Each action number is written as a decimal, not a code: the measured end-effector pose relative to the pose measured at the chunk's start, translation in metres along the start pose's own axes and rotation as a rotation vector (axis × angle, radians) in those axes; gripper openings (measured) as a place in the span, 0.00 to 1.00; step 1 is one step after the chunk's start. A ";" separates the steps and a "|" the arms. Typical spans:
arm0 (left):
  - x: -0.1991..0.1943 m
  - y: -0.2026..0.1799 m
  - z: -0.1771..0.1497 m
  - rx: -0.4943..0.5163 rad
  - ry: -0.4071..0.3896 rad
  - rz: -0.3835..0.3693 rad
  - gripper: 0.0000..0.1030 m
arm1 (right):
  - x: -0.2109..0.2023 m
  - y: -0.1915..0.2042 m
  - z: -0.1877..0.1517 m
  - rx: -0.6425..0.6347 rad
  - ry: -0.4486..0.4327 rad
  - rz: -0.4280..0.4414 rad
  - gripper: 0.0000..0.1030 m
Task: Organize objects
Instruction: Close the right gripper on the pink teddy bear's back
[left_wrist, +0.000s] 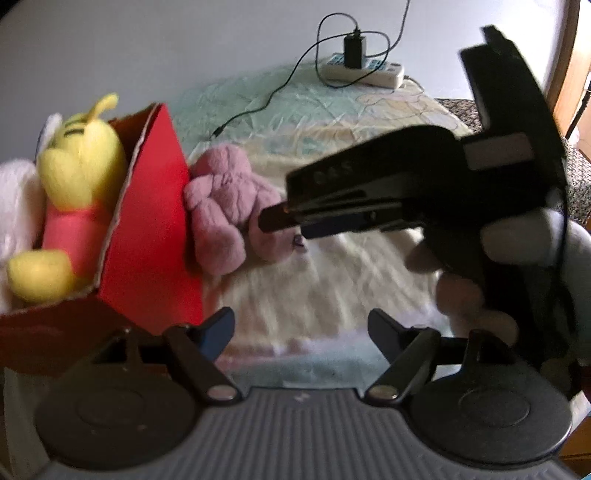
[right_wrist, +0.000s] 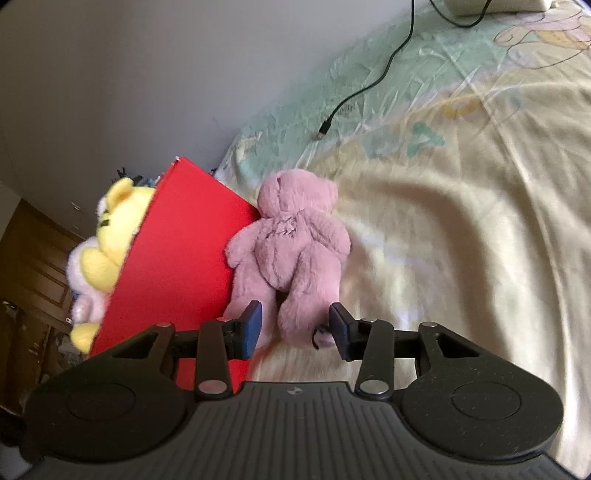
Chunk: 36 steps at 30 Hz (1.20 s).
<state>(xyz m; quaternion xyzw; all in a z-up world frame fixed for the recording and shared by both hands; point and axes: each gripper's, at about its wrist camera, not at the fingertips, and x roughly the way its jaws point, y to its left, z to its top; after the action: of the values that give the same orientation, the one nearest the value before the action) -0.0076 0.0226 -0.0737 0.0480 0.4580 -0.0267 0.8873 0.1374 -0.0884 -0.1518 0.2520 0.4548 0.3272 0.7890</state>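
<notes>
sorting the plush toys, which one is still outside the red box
The pink teddy bear, lying face down on the bedsheet against the box's outer wall. The yellow plush sits inside the red box.

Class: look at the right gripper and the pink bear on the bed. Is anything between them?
Nothing visible. The right gripper points straight at the pink bear, its open jaws standing either side of one leg, not pressing it. The red box lies beside the bear, to the left in the right wrist view, not between.
</notes>
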 end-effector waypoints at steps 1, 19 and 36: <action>0.001 0.002 -0.001 -0.010 0.007 -0.001 0.78 | 0.003 -0.001 0.001 0.002 0.001 -0.001 0.44; -0.008 0.012 0.004 -0.024 0.017 -0.046 0.79 | -0.009 -0.005 -0.013 -0.079 -0.010 -0.046 0.30; -0.018 0.013 0.001 -0.048 -0.003 -0.196 0.81 | -0.102 -0.038 -0.062 0.077 0.068 -0.010 0.39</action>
<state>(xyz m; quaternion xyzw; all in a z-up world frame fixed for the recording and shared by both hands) -0.0160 0.0354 -0.0581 -0.0183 0.4594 -0.1023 0.8821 0.0558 -0.1827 -0.1501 0.2686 0.4947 0.3138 0.7646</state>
